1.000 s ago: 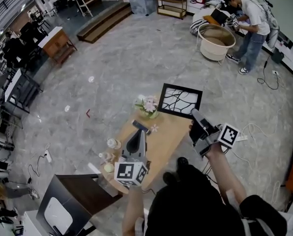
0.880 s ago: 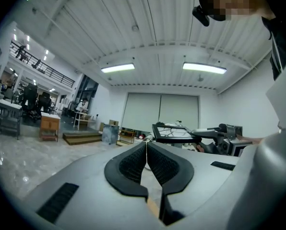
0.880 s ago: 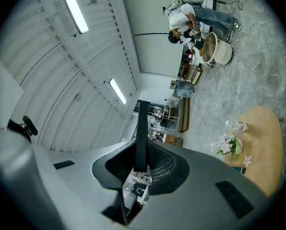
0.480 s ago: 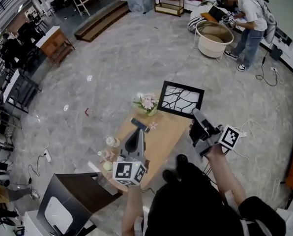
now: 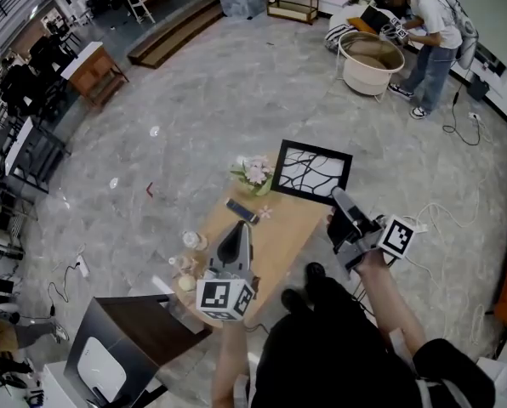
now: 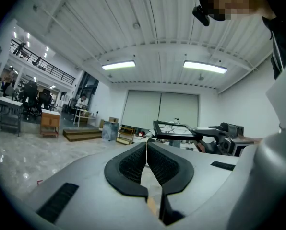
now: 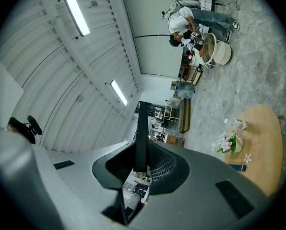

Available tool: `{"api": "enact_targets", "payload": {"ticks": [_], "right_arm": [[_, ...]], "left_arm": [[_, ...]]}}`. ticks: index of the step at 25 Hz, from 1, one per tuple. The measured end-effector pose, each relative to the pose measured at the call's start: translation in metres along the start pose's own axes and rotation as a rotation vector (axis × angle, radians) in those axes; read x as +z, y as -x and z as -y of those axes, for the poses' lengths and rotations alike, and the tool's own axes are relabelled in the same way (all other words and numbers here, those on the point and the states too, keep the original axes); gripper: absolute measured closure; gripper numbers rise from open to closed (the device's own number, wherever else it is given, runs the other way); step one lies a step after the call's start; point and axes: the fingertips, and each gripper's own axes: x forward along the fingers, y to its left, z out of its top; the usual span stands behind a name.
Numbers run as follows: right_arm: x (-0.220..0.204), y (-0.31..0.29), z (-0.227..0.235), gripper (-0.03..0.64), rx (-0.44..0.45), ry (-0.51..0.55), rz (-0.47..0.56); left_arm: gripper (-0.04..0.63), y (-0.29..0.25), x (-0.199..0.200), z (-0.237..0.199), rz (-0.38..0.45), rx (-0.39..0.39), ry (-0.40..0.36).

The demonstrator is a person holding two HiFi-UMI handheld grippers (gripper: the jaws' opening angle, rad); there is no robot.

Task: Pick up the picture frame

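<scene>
Head view: right gripper (image 5: 338,199) stays clamped on the frame (image 5: 311,172) (its edge between the jaws), apparently clear of the table (image 5: 281,243), barely shifted; left gripper (image 5: 239,228) jaws together, empty.

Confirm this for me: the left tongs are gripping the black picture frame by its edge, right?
No, the right tongs are gripping the black picture frame by its edge; the right gripper view shows its dark edge clamped between them. The left tongs are shut on nothing.
</scene>
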Motion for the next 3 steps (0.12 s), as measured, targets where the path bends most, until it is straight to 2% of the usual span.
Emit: {"api": "enact_targets", "payload": {"ticks": [3], "right_arm": [[0.001,-0.0011,-0.0017,0.545,0.005,0.009,-0.004]], "left_arm": [[0.577,-0.0009,0.0005,0.0005,0.001,0.001,0.006]]}}
